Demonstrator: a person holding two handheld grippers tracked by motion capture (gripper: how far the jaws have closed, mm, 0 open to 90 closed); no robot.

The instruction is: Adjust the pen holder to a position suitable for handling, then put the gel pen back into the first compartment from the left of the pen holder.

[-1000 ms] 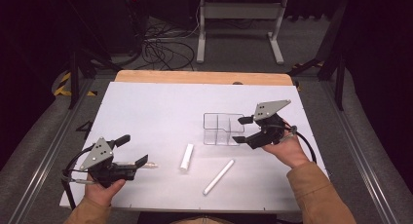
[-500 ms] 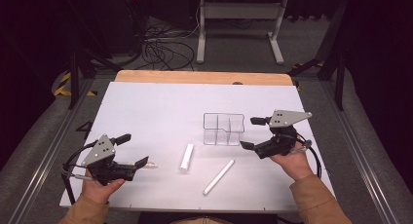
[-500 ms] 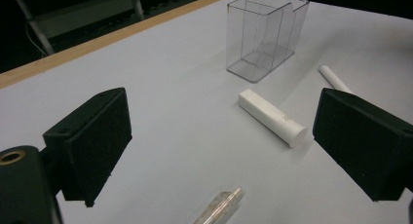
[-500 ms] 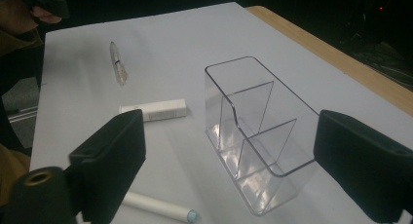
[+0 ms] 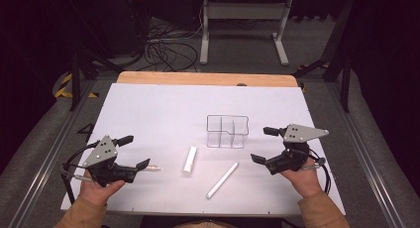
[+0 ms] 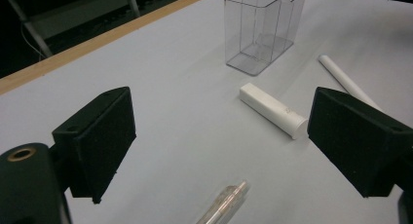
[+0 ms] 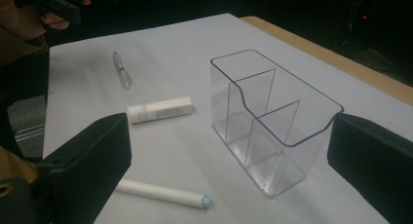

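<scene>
Holding our left gripper (image 5: 141, 152) with fingers open over a clear pen (image 6: 224, 202), we are passing a white tube (image 5: 189, 159) and white marker (image 5: 222, 180); our right gripper's (image 5: 263, 145) fingers have just been opening, empty, beside the clear organizer (image 5: 227, 131) on the surface (image 5: 163, 109).

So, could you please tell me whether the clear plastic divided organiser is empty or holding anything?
Empty. The clear plastic divided organiser shows bare compartments; both white tubes lie outside on the table.
</scene>
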